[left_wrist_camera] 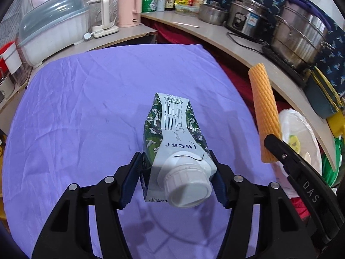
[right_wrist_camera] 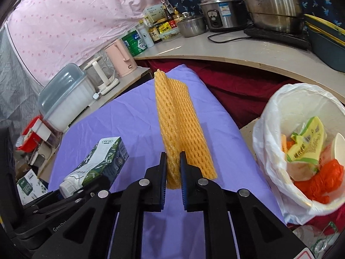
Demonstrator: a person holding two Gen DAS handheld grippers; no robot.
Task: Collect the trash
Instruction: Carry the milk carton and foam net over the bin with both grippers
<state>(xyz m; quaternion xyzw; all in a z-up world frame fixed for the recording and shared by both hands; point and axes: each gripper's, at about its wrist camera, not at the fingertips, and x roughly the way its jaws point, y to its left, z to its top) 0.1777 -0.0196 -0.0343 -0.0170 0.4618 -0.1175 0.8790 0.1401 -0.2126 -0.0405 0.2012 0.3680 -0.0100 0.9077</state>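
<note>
Two close wrist views, shared purple tablecloth

Table surface: bare purple cloth is seen ahead and to the left of the milk carton.
Right side: passage is narrowed by the foam net and the lined trash bin.
Far edge: blocked by the counter, crowded with pots and kettles.
Left edge: bordered by the dish box.

The milk carton reads "ORGANIC" beside large Chinese characters, with "3.8" on a small panel at its far end. "DAS" marks the right gripper's arm; "GenRo…" shows, cut off, on the left gripper's body.
</note>
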